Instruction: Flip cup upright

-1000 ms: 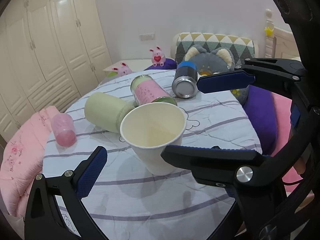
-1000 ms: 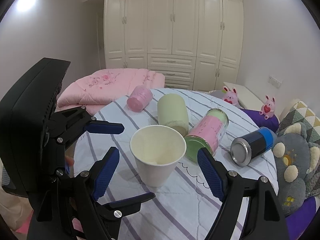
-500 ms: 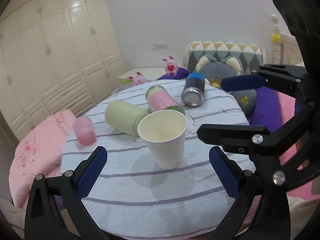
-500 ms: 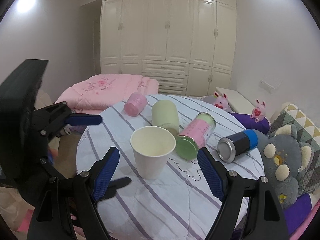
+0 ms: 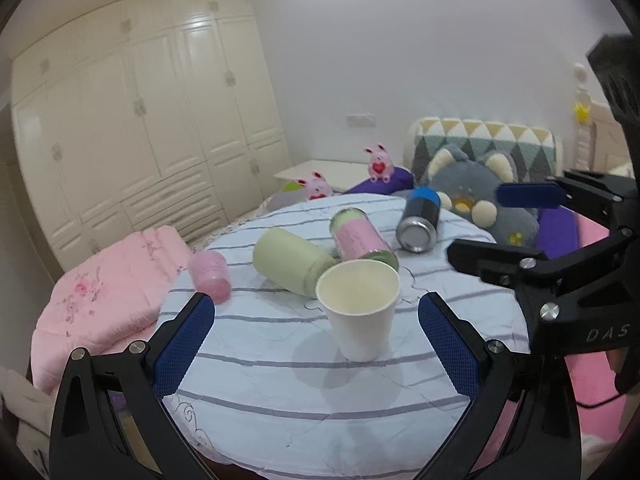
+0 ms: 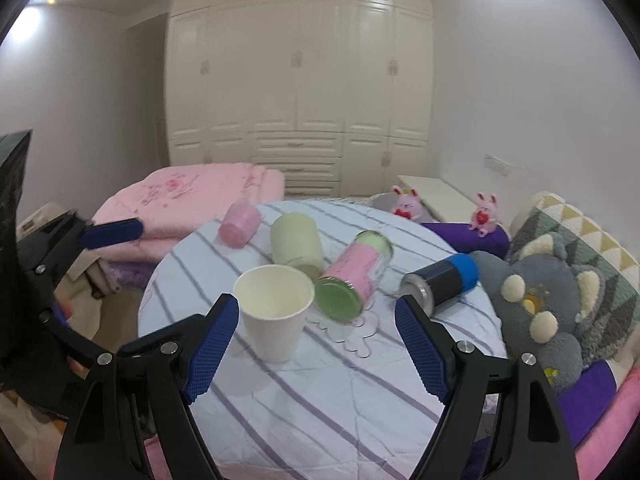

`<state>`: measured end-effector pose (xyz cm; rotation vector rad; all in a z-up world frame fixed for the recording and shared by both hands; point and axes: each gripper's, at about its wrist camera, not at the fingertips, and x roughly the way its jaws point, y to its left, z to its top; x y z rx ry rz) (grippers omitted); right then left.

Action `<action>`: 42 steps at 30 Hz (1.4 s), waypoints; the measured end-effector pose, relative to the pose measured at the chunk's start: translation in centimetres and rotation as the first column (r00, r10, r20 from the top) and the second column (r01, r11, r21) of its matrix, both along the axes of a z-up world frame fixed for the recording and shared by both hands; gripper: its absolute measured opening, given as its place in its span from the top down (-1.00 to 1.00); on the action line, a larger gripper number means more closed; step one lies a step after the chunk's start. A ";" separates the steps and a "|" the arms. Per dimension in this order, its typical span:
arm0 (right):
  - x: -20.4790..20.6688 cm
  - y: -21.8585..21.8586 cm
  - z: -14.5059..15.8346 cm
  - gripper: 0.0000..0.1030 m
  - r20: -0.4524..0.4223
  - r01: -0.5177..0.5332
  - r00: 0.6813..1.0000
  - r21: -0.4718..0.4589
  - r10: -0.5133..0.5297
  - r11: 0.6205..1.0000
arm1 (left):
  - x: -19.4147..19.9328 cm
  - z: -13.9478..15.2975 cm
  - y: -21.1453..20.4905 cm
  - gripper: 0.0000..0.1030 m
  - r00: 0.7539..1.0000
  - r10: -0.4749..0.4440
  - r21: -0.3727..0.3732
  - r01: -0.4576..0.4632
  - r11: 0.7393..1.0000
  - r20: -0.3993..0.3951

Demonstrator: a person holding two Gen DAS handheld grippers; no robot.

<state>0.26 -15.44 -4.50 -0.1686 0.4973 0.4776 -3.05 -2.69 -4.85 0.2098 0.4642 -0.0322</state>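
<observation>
A white paper cup (image 5: 359, 312) stands upright, mouth up, on the round striped table (image 5: 280, 392); it also shows in the right wrist view (image 6: 274, 315). My left gripper (image 5: 316, 348) is open and empty, held back from the cup on its near side. My right gripper (image 6: 318, 346) is open and empty, also back from the cup, with the cup close to its left finger. The right gripper shows at the right of the left wrist view (image 5: 492, 224). The left gripper shows at the left of the right wrist view (image 6: 144, 284).
Lying on the table behind the cup are a pale green cup (image 5: 290, 260), a pink and green jar (image 5: 360, 238), a black and blue can (image 5: 420, 220) and a pink cup (image 5: 210, 276). A grey plush toy (image 6: 548, 300) sits at the right edge. A pink quilt (image 5: 104, 300) lies to the left.
Both grippers have drawn back from the cup, which now looks smaller and farther off. The cup stays upright in the same spot.
</observation>
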 end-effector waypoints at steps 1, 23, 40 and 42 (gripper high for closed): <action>0.0 -0.1 0.2 -0.59 -0.002 0.008 1.000 0.004 -0.008 1.000 | -0.1 0.1 0.2 -1.00 1.000 0.006 -0.013 -0.006 1.000 0.003; -1.3 -1.3 2.1 -0.59 0.082 0.200 0.976 0.023 -0.202 0.979 | -0.9 1.6 2.2 -1.00 0.989 0.140 -0.201 -0.127 0.971 0.052; -1.8 -2.2 2.2 -0.59 0.132 0.253 0.957 0.067 -0.260 0.965 | -0.8 1.8 1.4 -1.00 0.988 0.134 -0.201 -0.117 0.973 0.074; -1.8 -2.2 2.2 -0.59 0.136 0.254 0.956 0.069 -0.261 0.965 | -0.7 1.8 1.3 -1.00 0.988 0.135 -0.198 -0.118 0.973 0.073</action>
